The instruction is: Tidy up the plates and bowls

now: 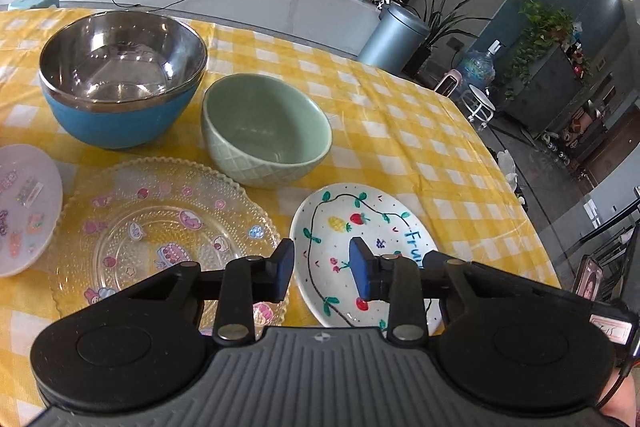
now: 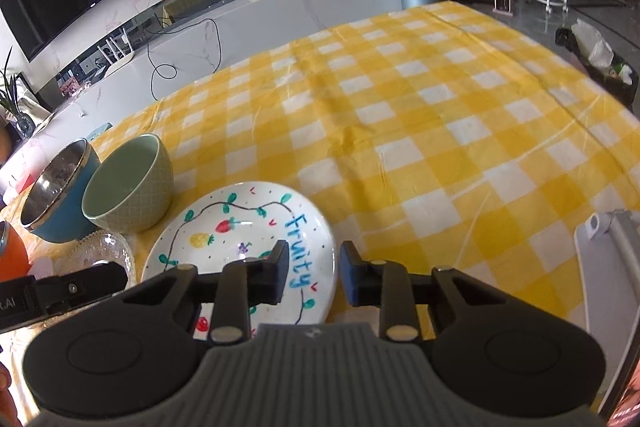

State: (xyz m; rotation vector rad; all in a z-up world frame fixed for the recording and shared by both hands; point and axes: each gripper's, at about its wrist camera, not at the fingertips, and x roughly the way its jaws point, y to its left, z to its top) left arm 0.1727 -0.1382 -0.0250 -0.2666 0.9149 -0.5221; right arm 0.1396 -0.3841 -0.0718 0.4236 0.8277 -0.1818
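A white plate (image 1: 352, 211) painted with fruit and the word "Fruity" lies flat on the yellow checked cloth. My left gripper (image 1: 322, 269) straddles its left rim, one pad outside the plate and one over it, with a clear gap between them. My right gripper (image 2: 314, 273) straddles the right rim of the same plate (image 2: 240, 211) in the same way, pads apart and not pressing. A pale green bowl (image 1: 264, 131) stands just behind the plate. Left of that is a blue bowl with a steel inside (image 1: 120, 67). A clear glass plate with stickers (image 1: 160, 219) lies to the plate's left.
A pale round plate with stickers (image 1: 24, 207) lies at the far left edge. A white rack-like object (image 2: 608, 267) stands at the right of the cloth, and something orange (image 2: 12, 255) shows at the far left. The checked cloth (image 2: 440, 147) stretches away behind and right of the plate.
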